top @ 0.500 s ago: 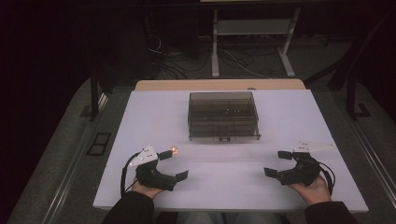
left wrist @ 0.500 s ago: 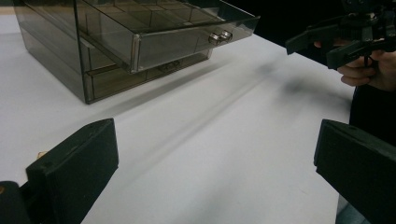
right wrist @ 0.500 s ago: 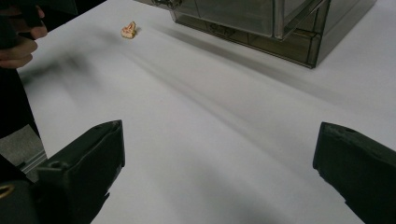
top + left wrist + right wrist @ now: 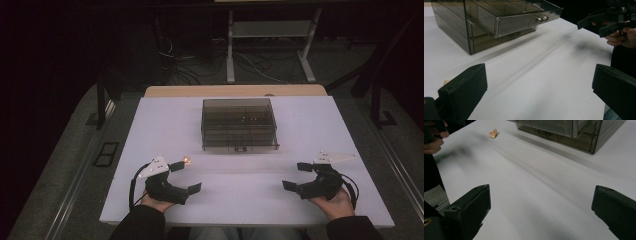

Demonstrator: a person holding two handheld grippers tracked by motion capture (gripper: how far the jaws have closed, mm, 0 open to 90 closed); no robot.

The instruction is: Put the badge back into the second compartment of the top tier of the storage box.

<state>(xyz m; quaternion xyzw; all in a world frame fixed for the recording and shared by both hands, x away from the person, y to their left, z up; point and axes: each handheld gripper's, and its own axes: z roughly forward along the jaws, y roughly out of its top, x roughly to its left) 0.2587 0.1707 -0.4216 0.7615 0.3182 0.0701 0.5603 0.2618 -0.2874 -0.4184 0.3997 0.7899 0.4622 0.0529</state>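
Two grippers rest low over the near part of a white table, one in each of the person's hands. The left gripper has its jaws spread wide with nothing between them, and the right gripper is spread the same way, also empty. A small orange thing lies on the table just beside the upper jaw of the left gripper; whether the two touch is hard to tell from above. In the right gripper view it lies on the bare table, apart from the box. A smoky see-through drawer box stands farther back at the middle of the table, well apart from both grippers, its upper drawer pulled partly out.
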